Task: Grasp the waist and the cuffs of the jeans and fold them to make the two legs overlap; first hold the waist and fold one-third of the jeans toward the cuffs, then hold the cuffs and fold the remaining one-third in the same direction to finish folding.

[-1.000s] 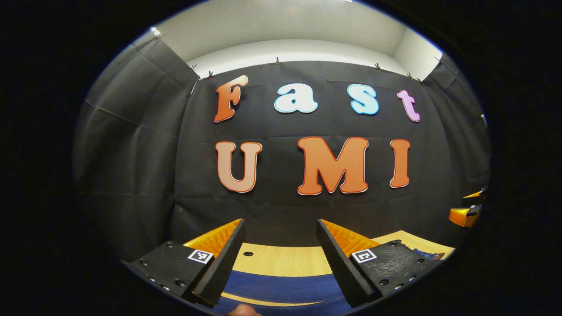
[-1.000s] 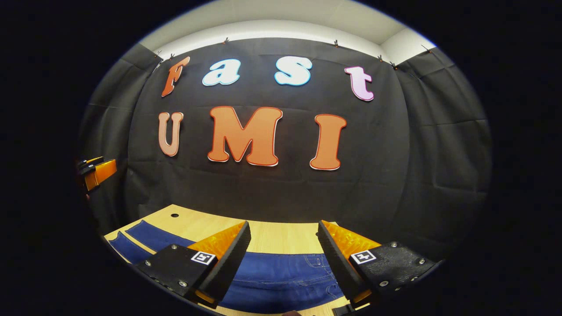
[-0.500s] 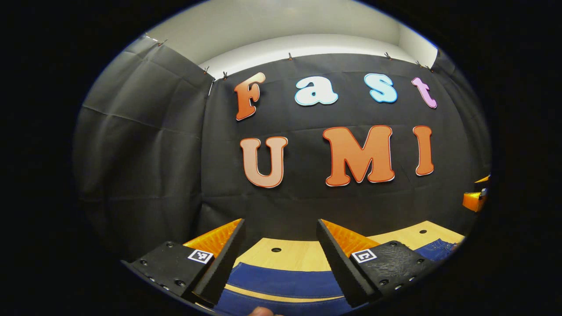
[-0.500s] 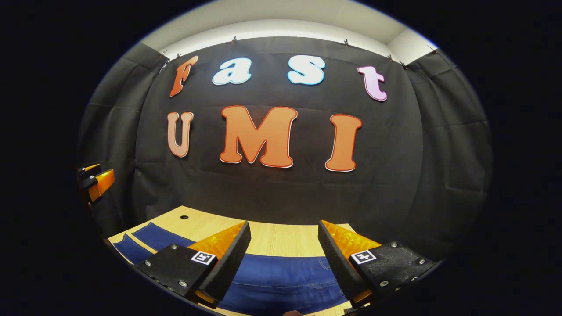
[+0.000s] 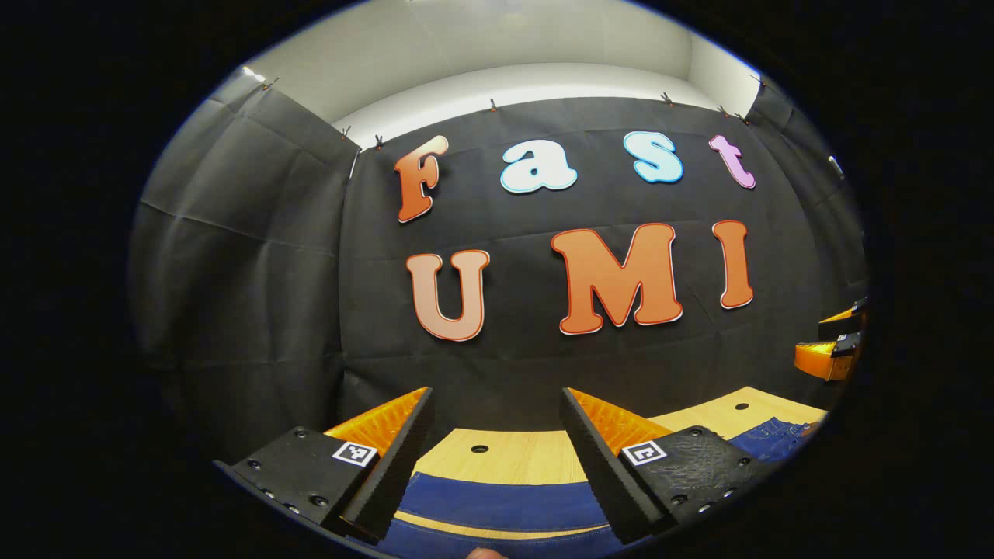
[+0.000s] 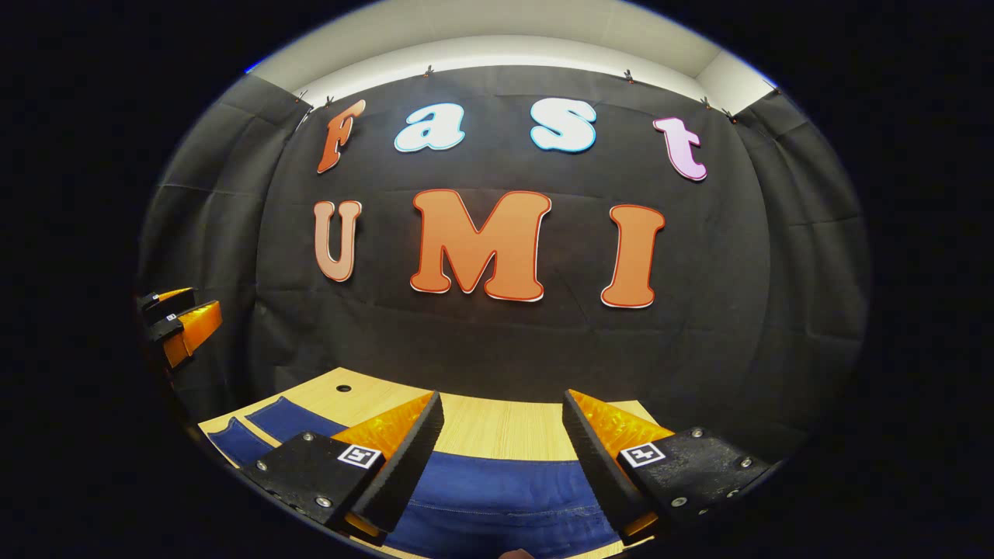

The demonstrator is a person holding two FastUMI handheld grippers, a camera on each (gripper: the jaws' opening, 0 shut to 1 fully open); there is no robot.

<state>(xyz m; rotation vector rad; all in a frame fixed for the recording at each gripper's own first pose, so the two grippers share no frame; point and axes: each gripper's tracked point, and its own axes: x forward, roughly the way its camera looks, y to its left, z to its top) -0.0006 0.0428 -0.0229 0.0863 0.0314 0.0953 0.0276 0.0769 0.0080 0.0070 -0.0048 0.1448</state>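
Note:
Blue jeans (image 5: pixel 505 508) lie flat on the wooden table (image 5: pixel 512 458), their two legs showing as two blue strips in the left gripper view. My left gripper (image 5: pixel 497 404) hangs open above the legs with nothing between its fingers. In the right gripper view the wide upper part of the jeans (image 6: pixel 497 497) spreads below my right gripper (image 6: pixel 502 407), which is open and holds nothing; the legs (image 6: pixel 256 427) run off to the left. Each view catches the other gripper at its edge: the right gripper (image 5: pixel 835 349) and the left gripper (image 6: pixel 180 322).
Black cloth closes off the booth behind and beside the table. The table top has small round holes (image 5: pixel 479 449) (image 6: pixel 343 387) near its far edge. A fingertip (image 5: pixel 485 553) shows at the bottom rim of the left gripper view.
Both grippers have swung a little and stayed open above the jeans. In the right gripper view the scene has slid to the right and the jeans' pockets have dropped out of sight.

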